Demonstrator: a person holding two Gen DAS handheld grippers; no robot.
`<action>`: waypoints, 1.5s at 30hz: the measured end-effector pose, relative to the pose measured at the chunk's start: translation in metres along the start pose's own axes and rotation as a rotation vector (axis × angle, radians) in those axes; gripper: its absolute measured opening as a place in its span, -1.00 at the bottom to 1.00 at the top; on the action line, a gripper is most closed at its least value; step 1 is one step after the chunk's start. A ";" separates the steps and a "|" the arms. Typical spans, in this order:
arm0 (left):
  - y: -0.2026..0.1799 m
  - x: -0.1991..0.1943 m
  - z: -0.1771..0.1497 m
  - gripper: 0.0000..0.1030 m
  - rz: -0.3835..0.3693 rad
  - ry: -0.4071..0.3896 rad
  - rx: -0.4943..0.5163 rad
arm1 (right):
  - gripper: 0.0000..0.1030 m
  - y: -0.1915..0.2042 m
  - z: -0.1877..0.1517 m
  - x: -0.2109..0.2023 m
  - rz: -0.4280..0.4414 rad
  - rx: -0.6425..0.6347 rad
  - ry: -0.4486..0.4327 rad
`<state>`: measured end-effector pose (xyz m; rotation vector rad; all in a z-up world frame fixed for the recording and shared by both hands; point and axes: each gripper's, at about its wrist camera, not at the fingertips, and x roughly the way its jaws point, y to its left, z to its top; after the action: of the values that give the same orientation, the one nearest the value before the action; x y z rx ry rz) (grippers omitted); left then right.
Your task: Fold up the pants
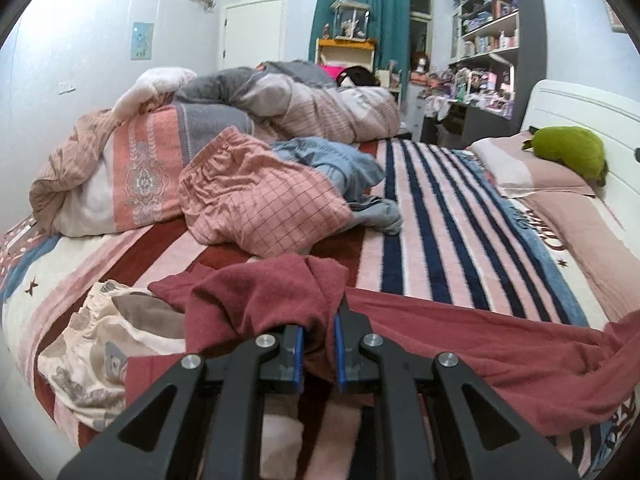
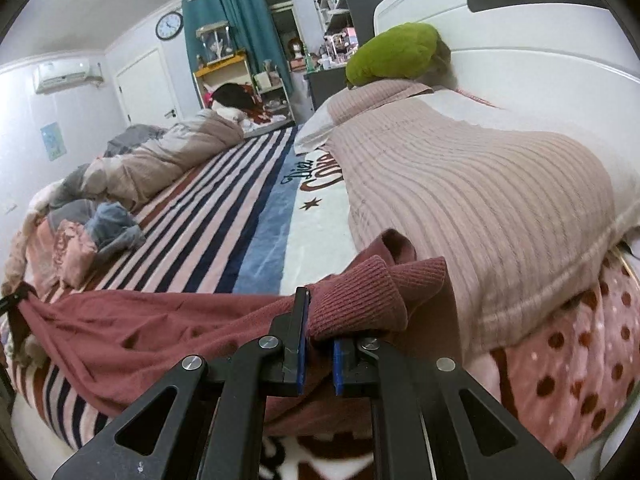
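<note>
Bed (image 1: 440, 184): striped blanket, heaped quilts at far edge; bedroom clutter beyond. Your left gripper (image 1: 319, 354) and right gripper (image 2: 319, 354) jaws pinch maroon pants (image 2: 140, 328); waistband bunched, indistinct.

Left gripper (image 1: 319, 340), black two-finger tool with blue pads, pointing forward and tilting downward, jaws nearly together and pinching a bunched fold of dark red knit pants (image 1: 460, 344) between the pads. Right gripper (image 2: 320, 344), same black build with blue pads, also angling downward, jaws pressing close on the ribbed cuff end of the same garment. Left gripper also showing at the far left edge of the right wrist view, gripping the opposite end. No hands or sleeves showing.
</note>
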<state>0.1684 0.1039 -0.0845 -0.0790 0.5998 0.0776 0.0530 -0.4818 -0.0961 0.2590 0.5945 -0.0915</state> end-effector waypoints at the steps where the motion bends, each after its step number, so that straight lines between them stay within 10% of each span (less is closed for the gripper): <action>1: 0.001 0.005 0.001 -0.81 0.004 0.008 0.000 | -0.92 0.000 0.003 0.005 -0.007 -0.007 0.008; 11: -0.015 0.067 0.007 -0.63 0.013 0.107 0.064 | -0.91 0.005 0.019 0.060 -0.084 -0.116 0.151; 16: -0.026 0.077 0.005 0.26 -0.062 0.161 0.107 | -0.27 0.010 0.013 0.066 -0.075 -0.177 0.237; 31: -0.013 -0.002 0.005 0.41 -0.091 0.102 0.175 | 0.00 0.100 0.005 0.025 0.229 -0.436 0.236; 37: -0.020 0.008 -0.022 0.41 -0.185 0.208 0.155 | 0.00 0.163 -0.019 0.062 0.419 -0.667 0.289; 45: -0.053 0.043 -0.059 0.40 -0.326 0.335 0.116 | -0.31 0.183 -0.061 0.083 0.434 -0.858 0.426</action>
<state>0.1758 0.0480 -0.1542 -0.0764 0.9174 -0.2915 0.1178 -0.2897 -0.1522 -0.4432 0.9306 0.6445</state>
